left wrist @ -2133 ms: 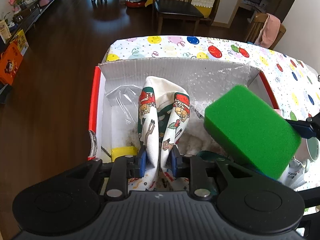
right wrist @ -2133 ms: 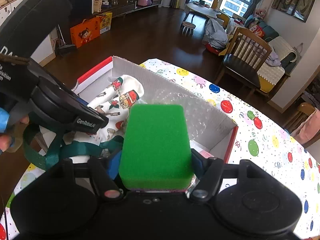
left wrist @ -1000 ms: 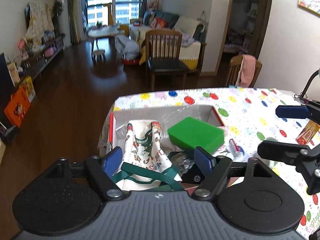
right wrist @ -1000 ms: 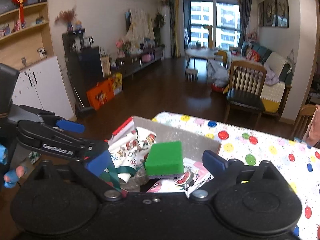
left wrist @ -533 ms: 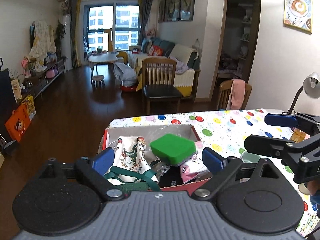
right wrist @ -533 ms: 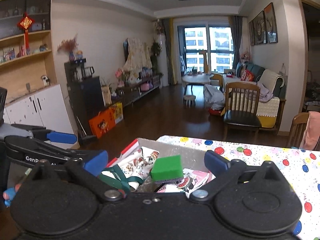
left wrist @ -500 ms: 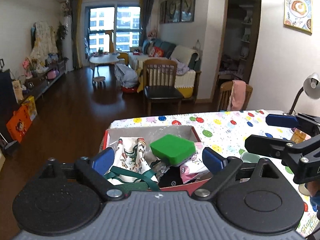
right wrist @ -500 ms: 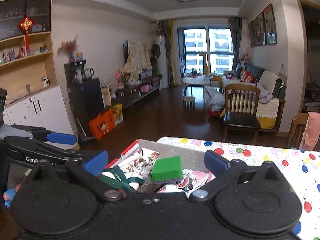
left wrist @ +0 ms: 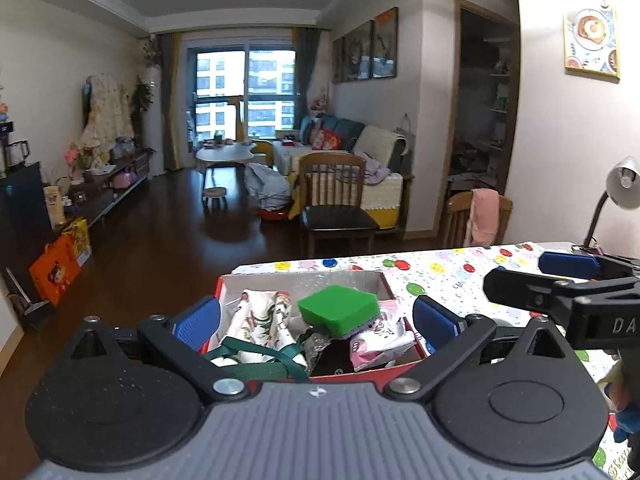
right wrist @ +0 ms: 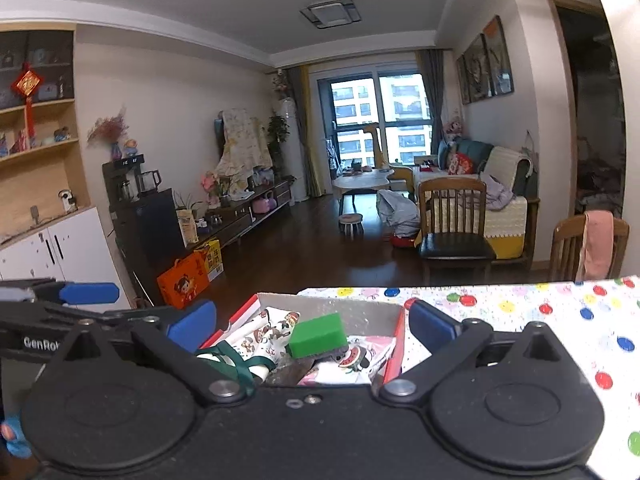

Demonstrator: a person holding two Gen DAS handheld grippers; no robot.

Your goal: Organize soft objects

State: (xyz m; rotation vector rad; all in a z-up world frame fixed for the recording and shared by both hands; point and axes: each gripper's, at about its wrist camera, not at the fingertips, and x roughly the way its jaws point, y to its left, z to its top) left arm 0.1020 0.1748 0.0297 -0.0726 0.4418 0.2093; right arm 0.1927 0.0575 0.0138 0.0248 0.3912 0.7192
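Both grippers pulled back from box (left wrist: 394,370), now above near edge. Left gripper (left wrist: 316,320) fingers spread, empty; right gripper (right wrist: 312,322) likewise. Sponge (left wrist: 339,309) released, rests atop pile beside printed cloth (left wrist: 262,320). Placement looks complete.

The sponge (left wrist: 338,307) was matt green foam with a rougher grey scouring layer beneath. The printed cloth (left wrist: 264,318) looked like soft woven cotton, its green straps (left wrist: 256,356) flat webbing. The box (left wrist: 300,280) was dull grey cardboard inside, glossy red at the rim. The pink packet (left wrist: 378,346) was possibly shiny plastic film. The left gripper (left wrist: 316,318) had ribbed matt blue pads (left wrist: 196,320) on black plastic, with 2 metal rivets. The tablecloth (right wrist: 520,308) seemed smooth.
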